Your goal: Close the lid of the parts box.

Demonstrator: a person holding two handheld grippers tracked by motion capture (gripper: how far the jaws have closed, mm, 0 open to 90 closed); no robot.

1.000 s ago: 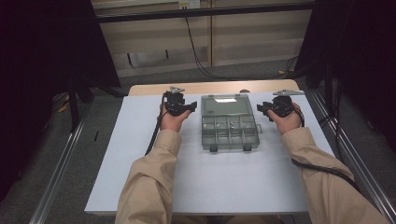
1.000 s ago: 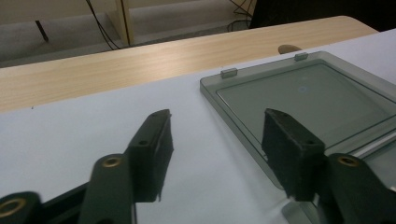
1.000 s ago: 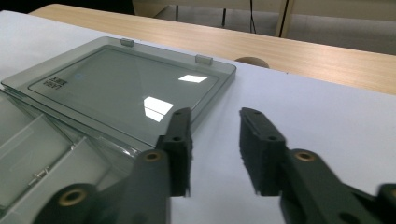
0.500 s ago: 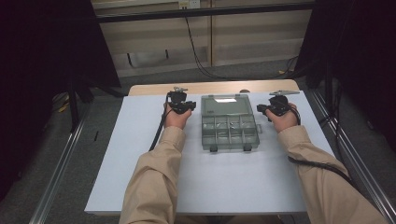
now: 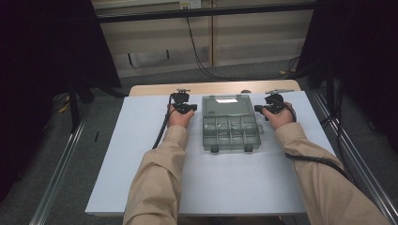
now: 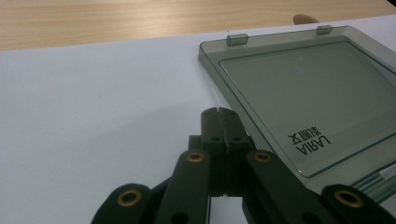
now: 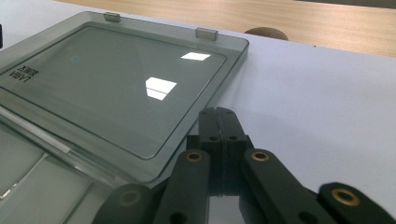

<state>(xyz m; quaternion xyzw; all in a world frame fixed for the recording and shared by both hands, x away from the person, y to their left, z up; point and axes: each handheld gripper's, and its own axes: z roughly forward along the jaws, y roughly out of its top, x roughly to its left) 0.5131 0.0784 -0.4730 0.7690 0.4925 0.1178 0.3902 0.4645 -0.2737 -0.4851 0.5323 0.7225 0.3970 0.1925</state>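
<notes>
We see a white sheet [image 5: 141,154] covering a wooden table [image 5: 155,88], with grey floor and dark curtains around it. The open organizer box [image 5: 231,124] lies flat on the sheet between our two hands. The left gripper [image 6: 219,112] has just closed, jaws together on nothing, beside the box lid. The right gripper [image 7: 218,112] has also just closed, empty.

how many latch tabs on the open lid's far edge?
2 latch tabs on the organizer box lid's far edge: one at the left corner, one toward the right. None looks hidden.
</notes>
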